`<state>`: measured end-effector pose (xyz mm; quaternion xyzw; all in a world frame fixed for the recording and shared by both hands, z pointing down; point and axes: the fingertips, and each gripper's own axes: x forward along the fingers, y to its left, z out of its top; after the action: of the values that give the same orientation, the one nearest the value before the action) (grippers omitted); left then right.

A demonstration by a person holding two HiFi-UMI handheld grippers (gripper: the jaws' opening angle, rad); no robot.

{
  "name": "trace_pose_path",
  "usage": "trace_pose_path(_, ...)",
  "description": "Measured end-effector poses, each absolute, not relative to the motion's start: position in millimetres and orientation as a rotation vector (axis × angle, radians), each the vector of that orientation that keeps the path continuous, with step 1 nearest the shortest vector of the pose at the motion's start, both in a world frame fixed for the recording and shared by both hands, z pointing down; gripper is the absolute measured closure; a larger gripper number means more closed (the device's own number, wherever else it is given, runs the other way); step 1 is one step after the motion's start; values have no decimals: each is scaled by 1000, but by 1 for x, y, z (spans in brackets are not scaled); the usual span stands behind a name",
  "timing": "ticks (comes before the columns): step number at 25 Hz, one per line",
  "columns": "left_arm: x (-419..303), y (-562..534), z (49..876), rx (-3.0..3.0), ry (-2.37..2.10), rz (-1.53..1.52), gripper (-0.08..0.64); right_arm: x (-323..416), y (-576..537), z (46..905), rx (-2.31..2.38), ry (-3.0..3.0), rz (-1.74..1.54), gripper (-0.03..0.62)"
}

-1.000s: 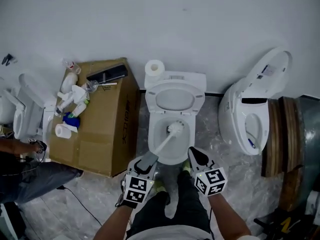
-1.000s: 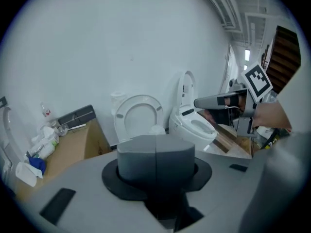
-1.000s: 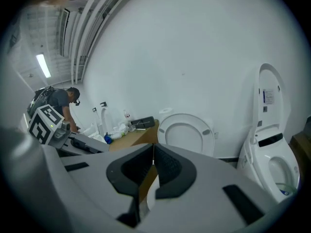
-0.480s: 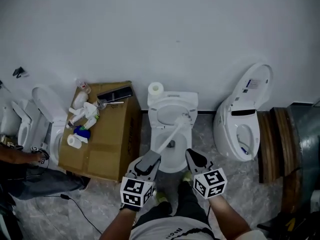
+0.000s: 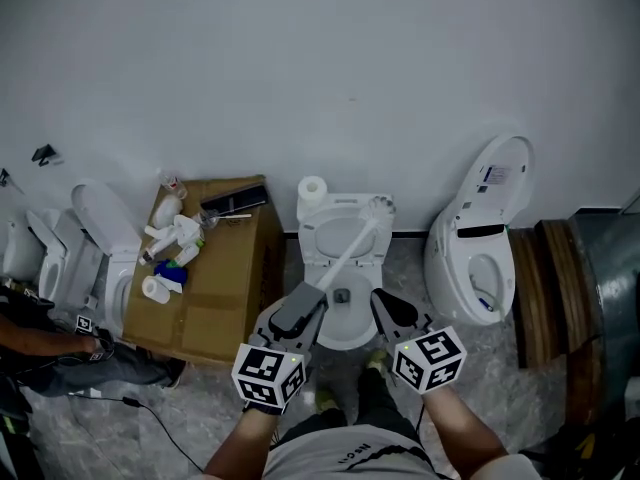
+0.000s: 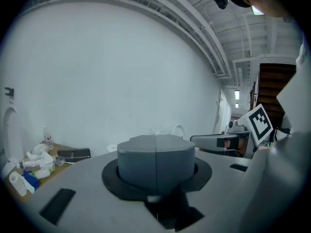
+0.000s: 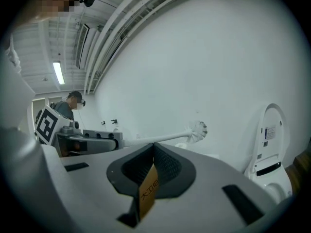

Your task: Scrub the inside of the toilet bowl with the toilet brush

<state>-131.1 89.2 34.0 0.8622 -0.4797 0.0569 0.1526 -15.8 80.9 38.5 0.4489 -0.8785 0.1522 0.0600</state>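
Note:
In the head view a white toilet (image 5: 312,260) with its seat down stands straight ahead. My left gripper (image 5: 303,303) is shut on the white handle of the toilet brush (image 5: 352,246). The handle slants up and right, and the bristle head (image 5: 379,207) hangs above the back of the seat, outside the bowl. The right gripper view shows that brush (image 7: 167,137) from the side, head (image 7: 198,129) in the air. In the left gripper view the pads (image 6: 155,152) meet and hide the handle. My right gripper (image 5: 382,304) is shut beside the bowl's front; a tan printed strip (image 7: 146,193) shows at its seam.
A paper roll (image 5: 313,190) sits on the cistern. A cardboard box (image 5: 215,288) with bottles stands left of the toilet. Another toilet (image 5: 470,258) with its lid raised is to the right, and more toilets (image 5: 90,248) are at the far left. A person's legs (image 5: 60,363) and a cable (image 5: 150,418) lie lower left.
The brush head has come up out of the bowl to above the back of the seat. Both grippers rose a little, and the head view pulled back.

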Motion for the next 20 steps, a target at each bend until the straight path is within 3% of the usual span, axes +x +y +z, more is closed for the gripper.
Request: trace_pose_path(20, -136, 85, 13, 2492, -1383, 111, 408, -34, 82, 23, 1331, -2675, 384, 577)
